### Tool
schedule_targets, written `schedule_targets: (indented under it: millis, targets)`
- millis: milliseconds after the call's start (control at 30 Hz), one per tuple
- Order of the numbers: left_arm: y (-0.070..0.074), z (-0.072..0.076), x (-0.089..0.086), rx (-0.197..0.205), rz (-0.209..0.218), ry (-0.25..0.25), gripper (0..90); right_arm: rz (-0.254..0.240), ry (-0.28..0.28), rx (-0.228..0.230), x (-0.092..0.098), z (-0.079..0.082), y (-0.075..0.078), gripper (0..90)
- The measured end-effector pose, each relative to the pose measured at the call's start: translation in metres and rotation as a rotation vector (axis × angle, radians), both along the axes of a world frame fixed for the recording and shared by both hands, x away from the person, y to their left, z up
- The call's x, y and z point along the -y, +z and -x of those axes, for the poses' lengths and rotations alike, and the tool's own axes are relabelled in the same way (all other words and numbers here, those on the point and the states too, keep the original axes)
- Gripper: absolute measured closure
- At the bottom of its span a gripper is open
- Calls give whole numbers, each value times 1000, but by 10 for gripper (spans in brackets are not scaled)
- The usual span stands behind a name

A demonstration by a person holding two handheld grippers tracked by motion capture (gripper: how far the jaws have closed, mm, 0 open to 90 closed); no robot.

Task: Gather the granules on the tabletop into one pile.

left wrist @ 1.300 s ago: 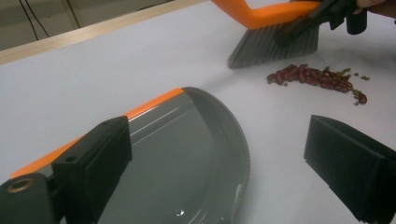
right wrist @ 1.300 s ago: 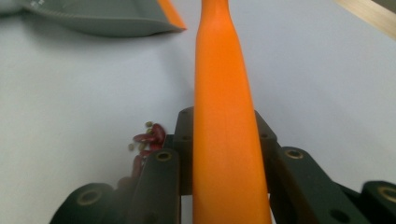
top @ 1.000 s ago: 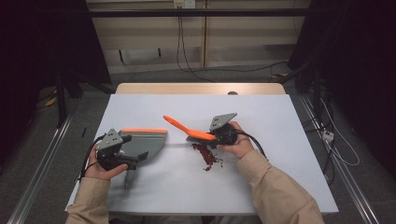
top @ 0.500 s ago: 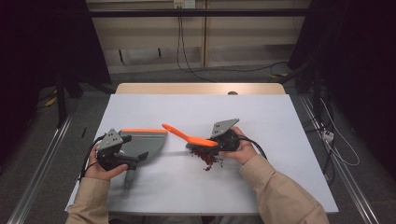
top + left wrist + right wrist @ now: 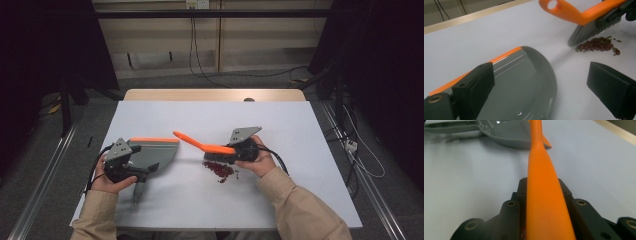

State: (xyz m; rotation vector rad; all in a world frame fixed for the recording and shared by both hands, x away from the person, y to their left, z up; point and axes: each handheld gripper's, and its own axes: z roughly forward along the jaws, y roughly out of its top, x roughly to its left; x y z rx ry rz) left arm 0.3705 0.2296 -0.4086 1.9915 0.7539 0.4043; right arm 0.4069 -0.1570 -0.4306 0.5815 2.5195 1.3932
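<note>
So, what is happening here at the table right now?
A person is sweeping up spilled red beans on a white table. The right gripper is shut on an orange hand brush, whose bristles sit at the edge of the bean pile. The left gripper is at a grey dustpan, which lies flat, mouth toward the beans but apart from them. No beans are in the pan yet.

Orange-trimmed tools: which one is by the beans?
The brush, clamped in the right gripper, bristles beside the bean pile. The dustpan lies apart, left.

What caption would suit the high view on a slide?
Right gripper clamps an orange brush beside spilled red beans; a grey dustpan waits nearby.
</note>
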Motion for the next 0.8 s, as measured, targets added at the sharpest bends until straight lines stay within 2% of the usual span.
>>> schedule_targets:
  millis: [200, 300, 400, 467, 533, 633, 667, 733, 800]
  targets:
    - [1, 0, -1, 1, 18, -3, 76, -46, -172, 26, 20, 14, 7, 717]
    - [2, 1, -1, 5, 19, -9, 76, -46, -262, 35, 38, 21, 3, 717]
    - [2, 1, 0, 6, 20, -17, 76, -46, -322, 32, 55, 30, -3, 717]
    - [2, 1, 1, 5, 20, -18, 76, -47, -331, 8, 63, 37, -5, 716]
    - [2, 1, 2, 6, 22, -19, 76, -10, -341, 22, 67, 42, -5, 714]
    - [3, 2, 3, 10, 21, -25, 76, -11, -356, -30, 70, 46, -4, 709]
    - [3, 2, 3, 10, 22, -25, 76, 7, -360, -42, 71, 47, -4, 707]
    - [3, 3, 3, 8, 22, -23, 77, 30, -378, -46, 70, 48, -2, 654]
    - [3, 3, 3, 8, 23, -22, 76, 19, -385, -80, 70, 48, 2, 627]
